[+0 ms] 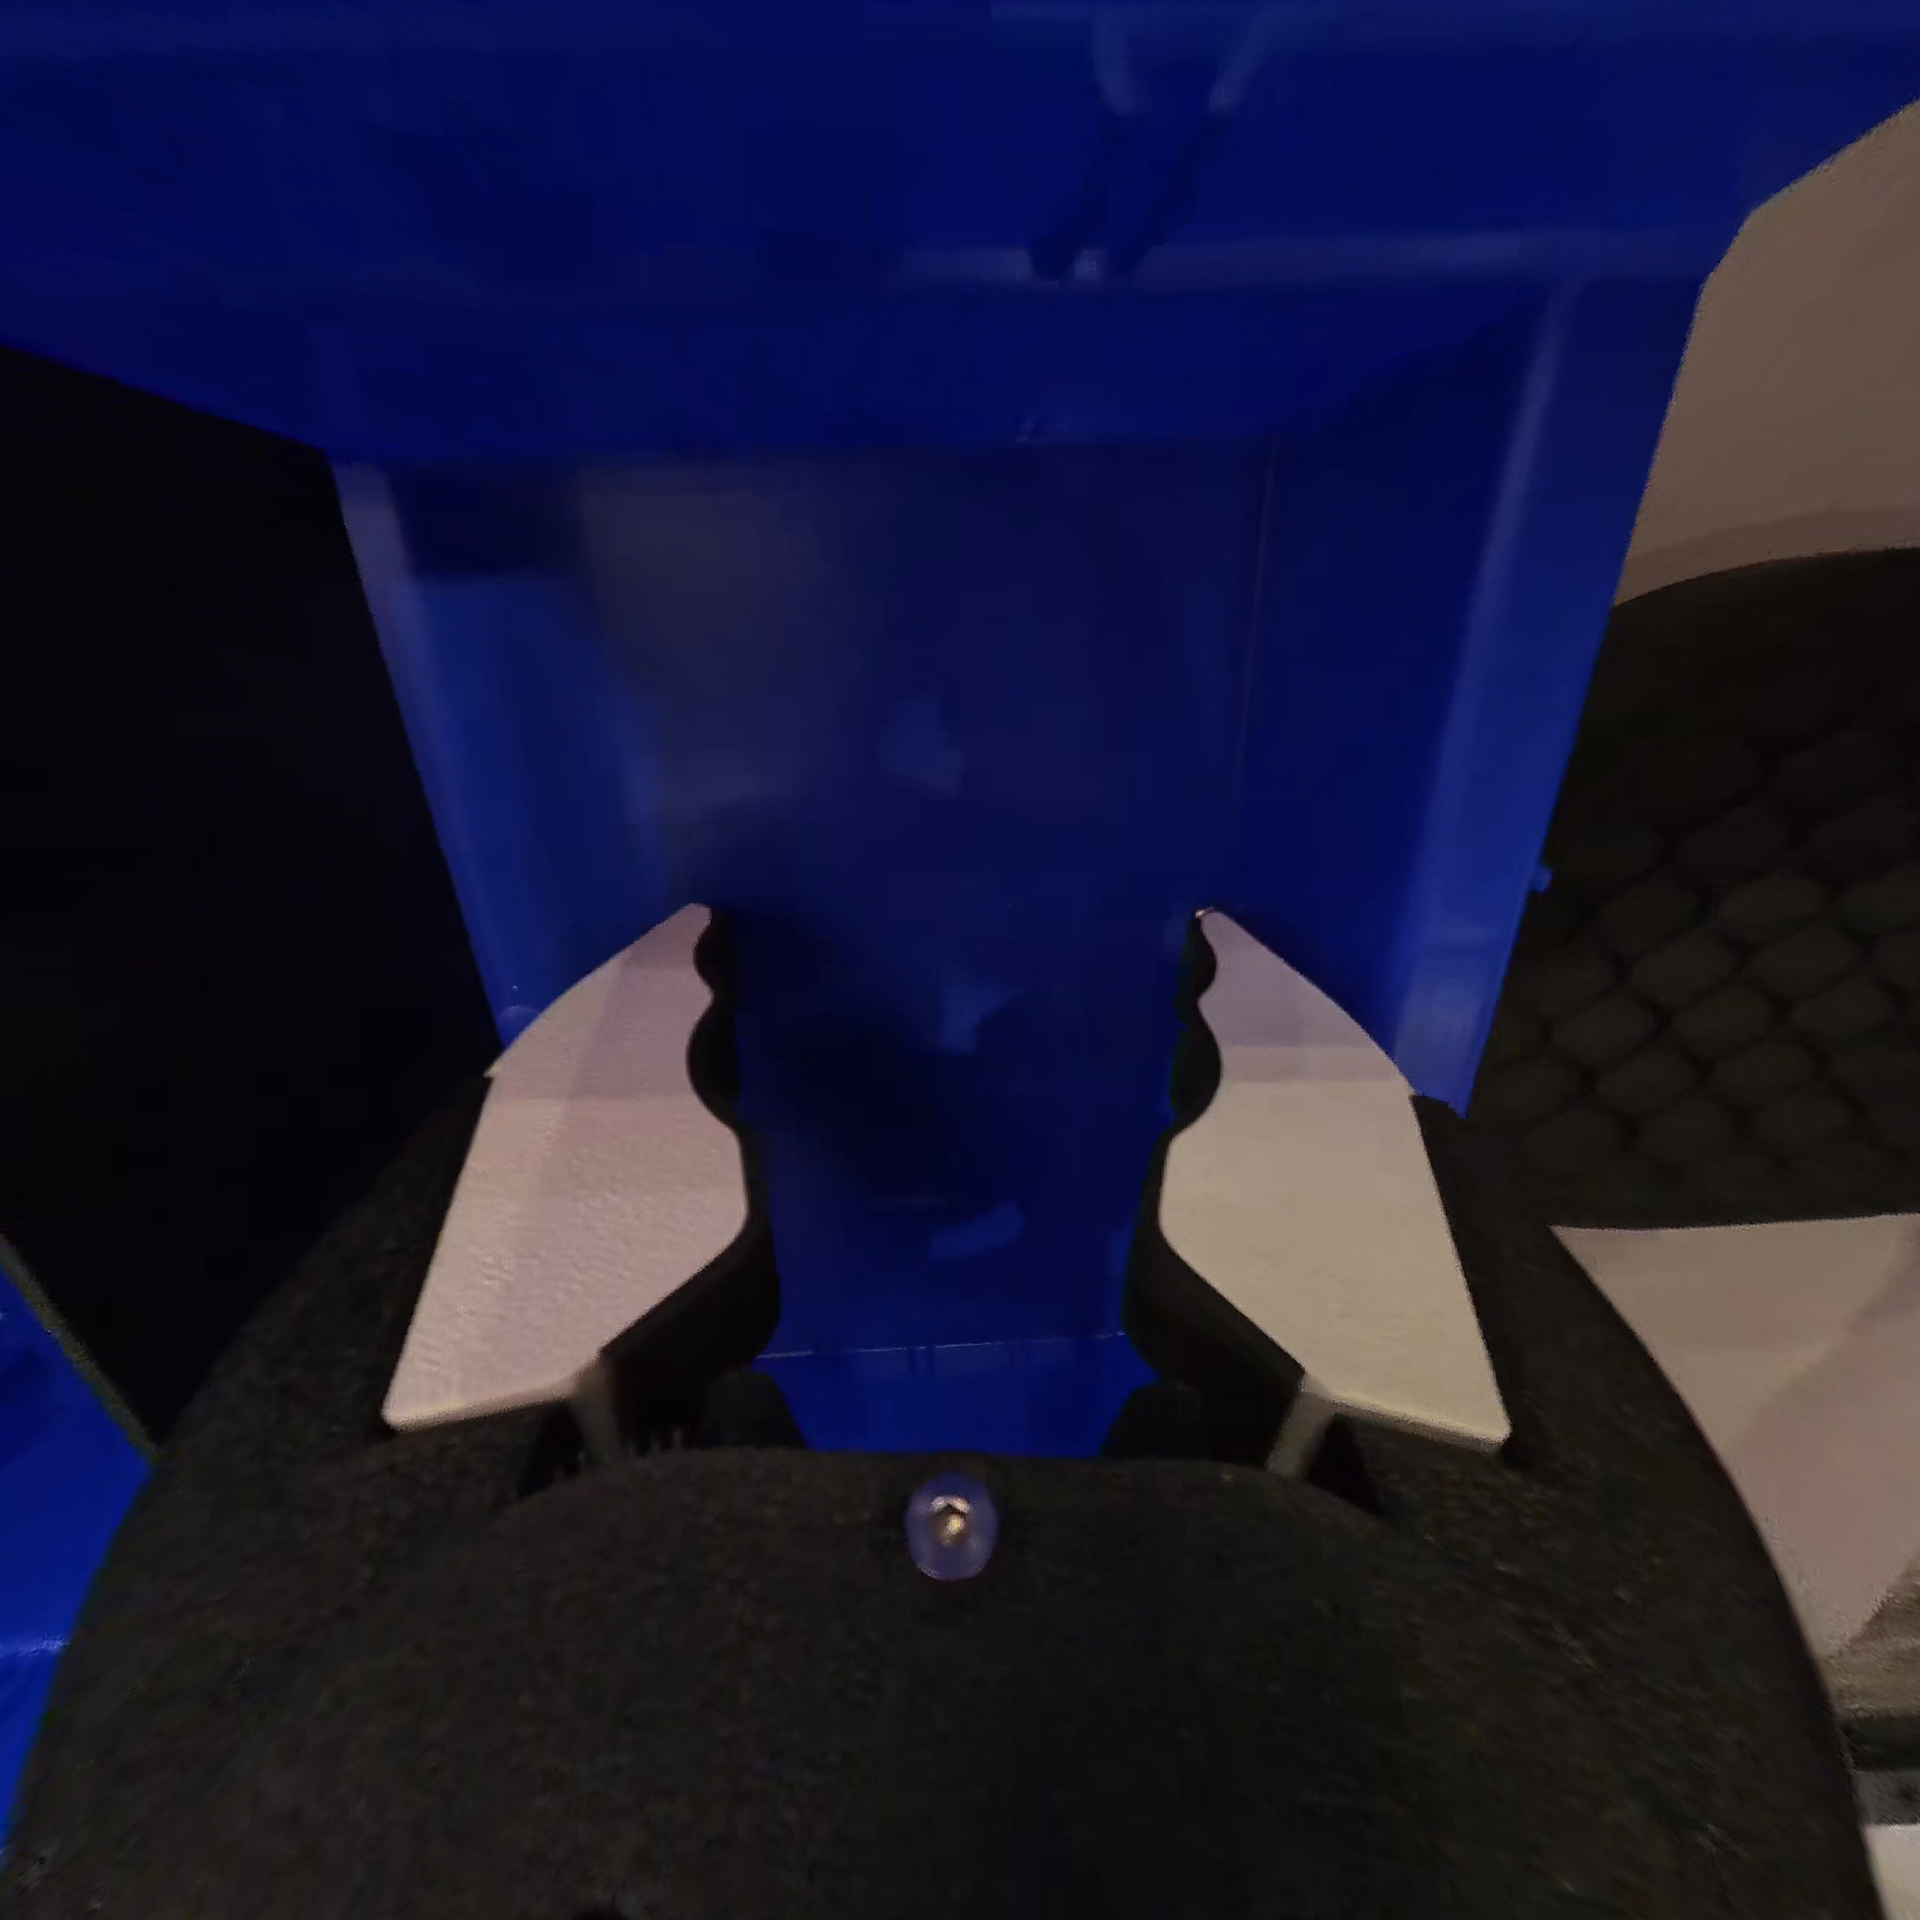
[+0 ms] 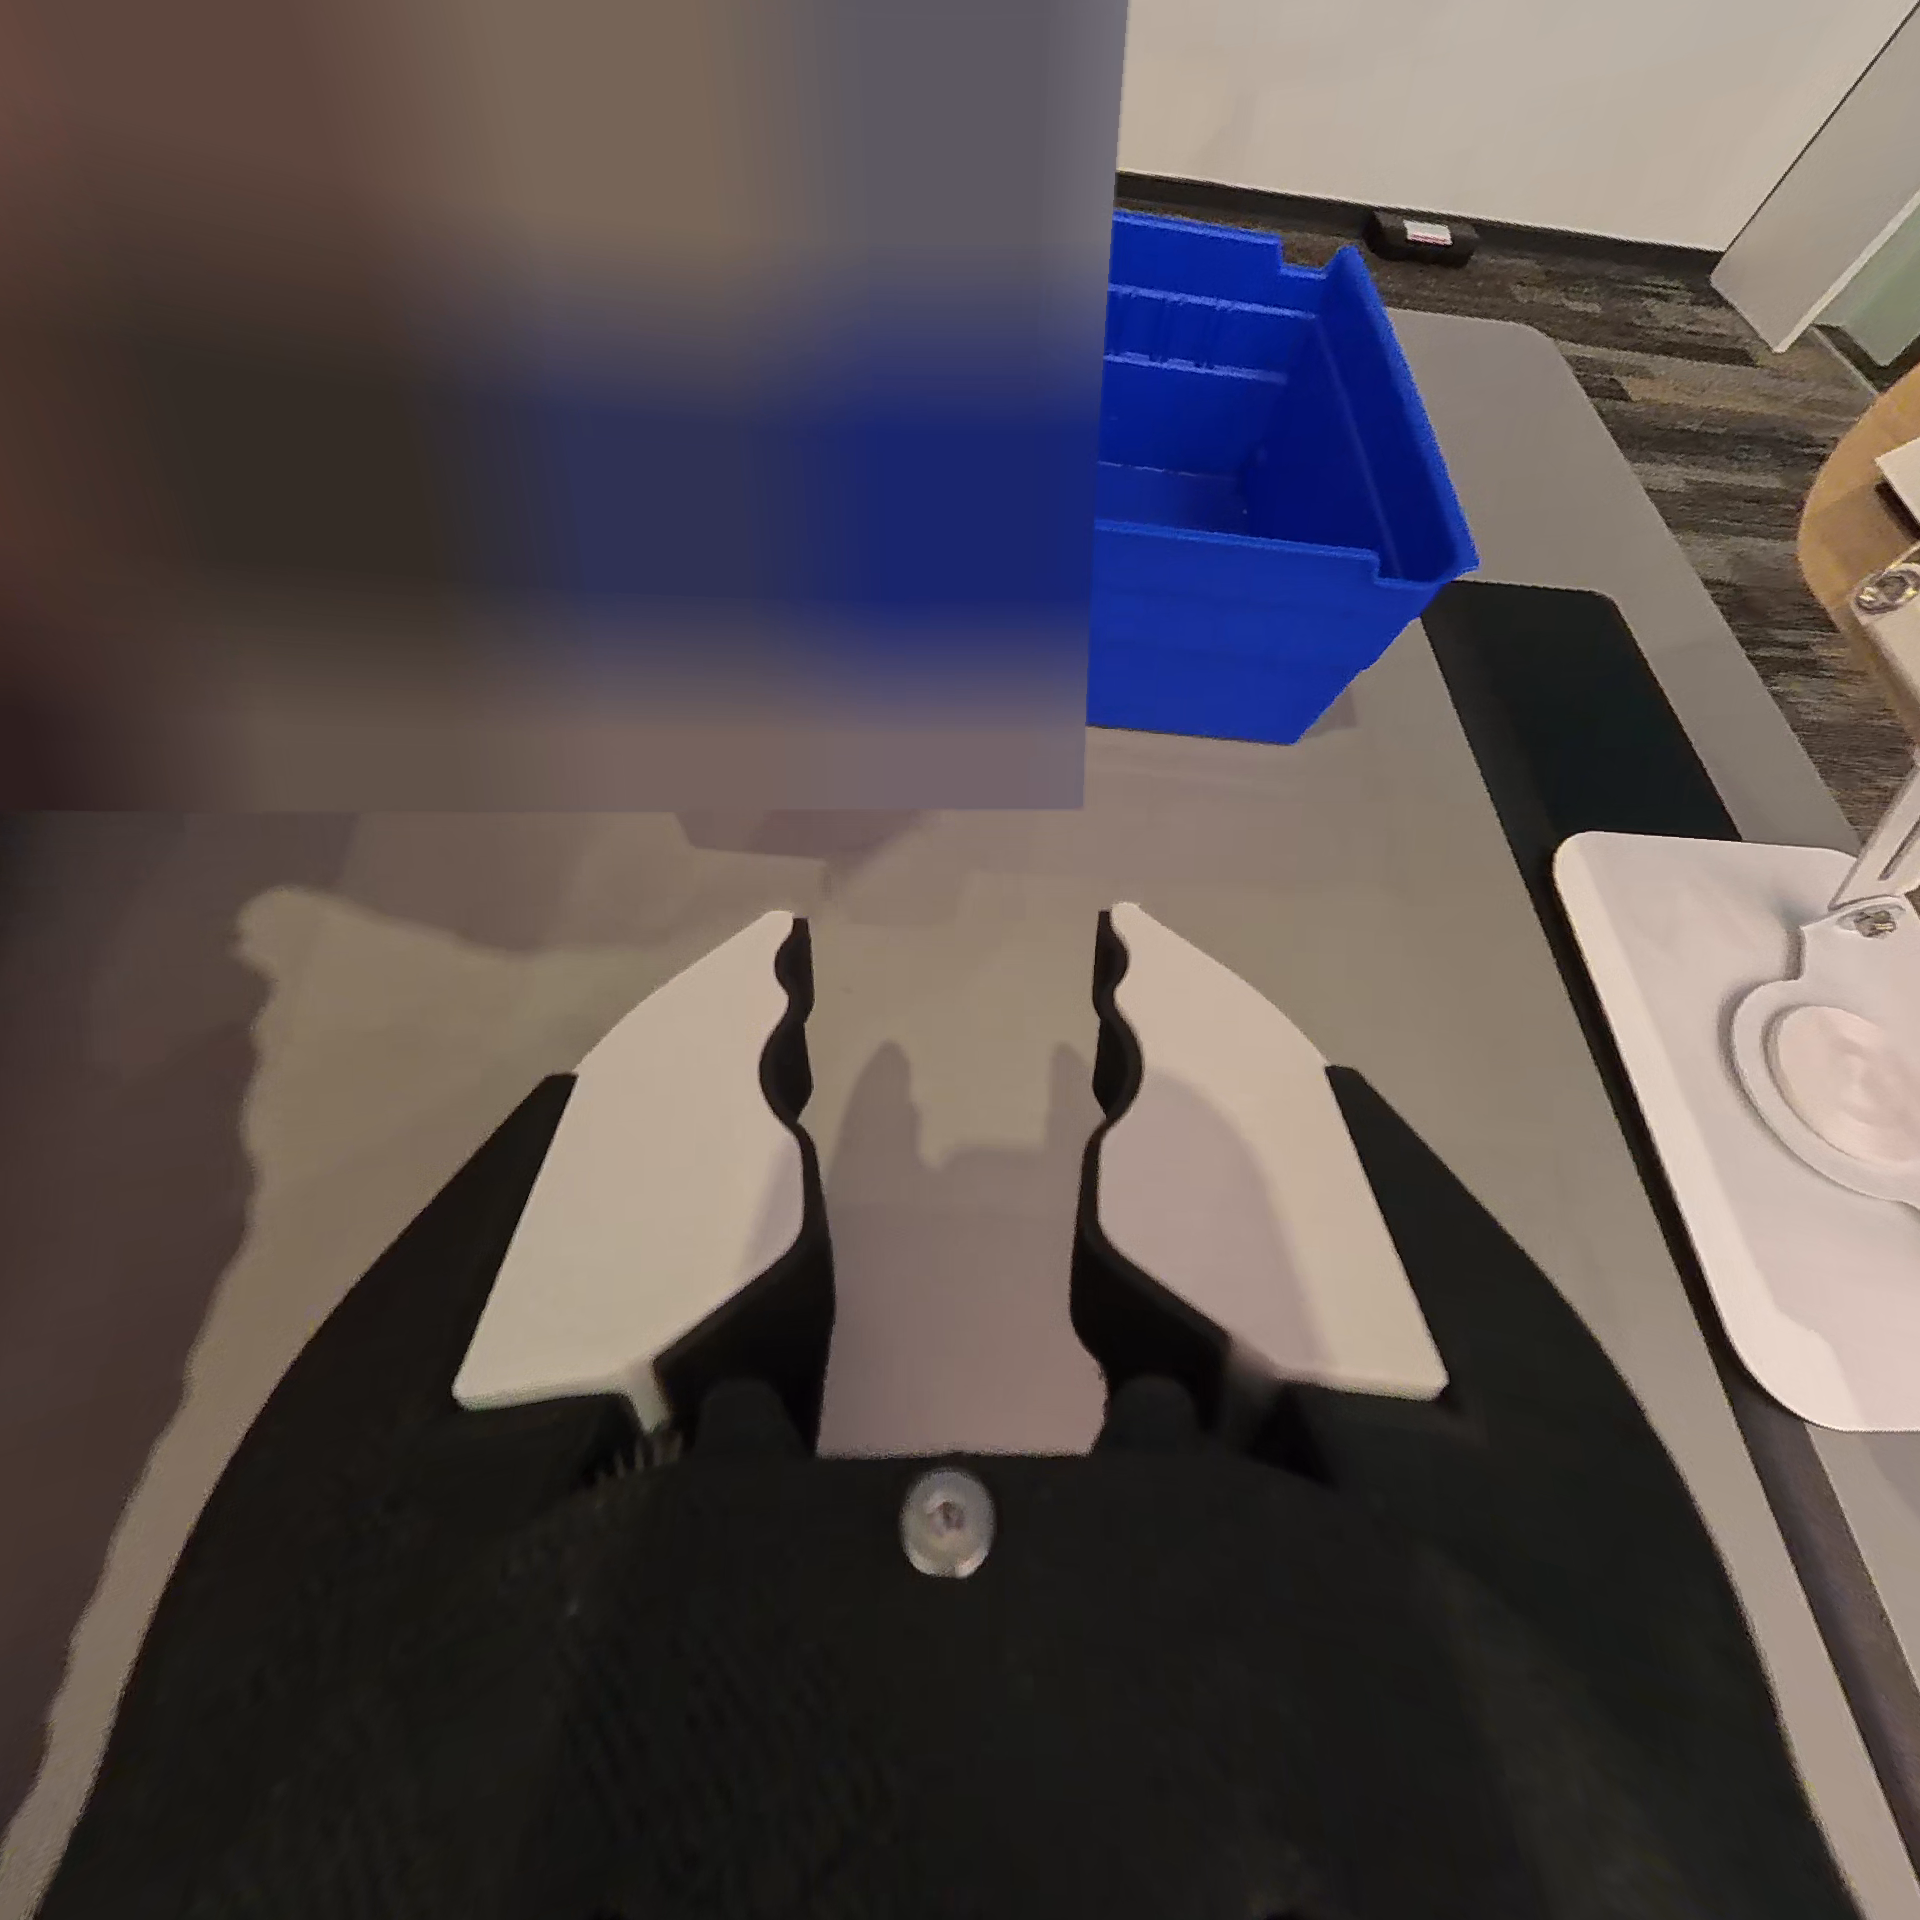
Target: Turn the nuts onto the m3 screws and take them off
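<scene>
My left gripper (image 1: 956, 920) is open and empty, its white fingers reaching into a compartment of a blue plastic bin (image 1: 935, 675). The view is blurred; faint small shapes lie on the compartment floor, too unclear to name. My right gripper (image 2: 951, 930) is open and empty, held above the grey table (image 2: 935, 1039). The blue bin (image 2: 1278, 488) stands beyond it at the table's far side, with dividers across its inside. No screw or nut shows clearly in either view.
A black mat (image 2: 1558, 748) lies right of the bin. A white stand base (image 2: 1714, 1091) with a metal arm sits at the right edge. A black textured pad (image 1: 1714, 883) lies right of the bin in the left wrist view. There is about 30 cm between the tips of the two grippers.
</scene>
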Motion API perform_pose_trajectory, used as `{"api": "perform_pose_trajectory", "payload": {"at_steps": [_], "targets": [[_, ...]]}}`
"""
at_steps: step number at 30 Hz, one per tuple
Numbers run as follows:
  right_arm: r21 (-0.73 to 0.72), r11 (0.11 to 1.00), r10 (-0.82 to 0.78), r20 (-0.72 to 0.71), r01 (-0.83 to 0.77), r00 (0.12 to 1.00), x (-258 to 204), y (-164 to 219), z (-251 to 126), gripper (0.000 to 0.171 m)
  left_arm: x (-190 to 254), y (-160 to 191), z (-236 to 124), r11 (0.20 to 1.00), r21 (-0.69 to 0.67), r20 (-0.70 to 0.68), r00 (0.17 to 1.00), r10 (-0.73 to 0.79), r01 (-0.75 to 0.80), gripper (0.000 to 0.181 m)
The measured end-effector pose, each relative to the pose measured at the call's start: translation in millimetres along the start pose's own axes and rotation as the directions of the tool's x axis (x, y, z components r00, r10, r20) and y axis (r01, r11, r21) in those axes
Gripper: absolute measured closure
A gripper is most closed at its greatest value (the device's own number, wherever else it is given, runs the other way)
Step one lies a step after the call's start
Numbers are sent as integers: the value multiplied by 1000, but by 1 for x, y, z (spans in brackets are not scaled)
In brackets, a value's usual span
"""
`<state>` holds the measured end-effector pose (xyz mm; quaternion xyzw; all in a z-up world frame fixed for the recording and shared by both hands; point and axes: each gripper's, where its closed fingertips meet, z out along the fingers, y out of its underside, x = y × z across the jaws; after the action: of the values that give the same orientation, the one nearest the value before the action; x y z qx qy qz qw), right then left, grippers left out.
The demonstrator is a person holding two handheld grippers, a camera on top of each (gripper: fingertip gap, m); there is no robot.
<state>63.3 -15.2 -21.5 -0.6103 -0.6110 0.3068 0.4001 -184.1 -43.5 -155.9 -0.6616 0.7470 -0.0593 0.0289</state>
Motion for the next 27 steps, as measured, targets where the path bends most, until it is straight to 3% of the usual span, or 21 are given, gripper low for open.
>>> {"api": "perform_pose_trajectory", "payload": {"at_steps": [4, 15, 18, 27], "targets": [[-24, 1000, -8, 2, 8, 1000, -1, 3, 1, 117, 0, 2, 2, 1000, -17, 37, 999, 13, -13, 99], [-47, 999, 11, 30, -10, 999, -3, 11, 6, 117, 2, 3, 0, 999, 20, -25, 999, -40, 41, 88], [-54, 999, 8, 41, -6, 999, -5, 12, 8, 117, -7, 8, 1, 999, -12, 43, 999, -29, 30, 62], [-67, 998, 6, 52, -3, 999, -7, 14, 10, 117, -4, 12, 6, 999, -23, 50, 998, -32, 33, 64]]}}
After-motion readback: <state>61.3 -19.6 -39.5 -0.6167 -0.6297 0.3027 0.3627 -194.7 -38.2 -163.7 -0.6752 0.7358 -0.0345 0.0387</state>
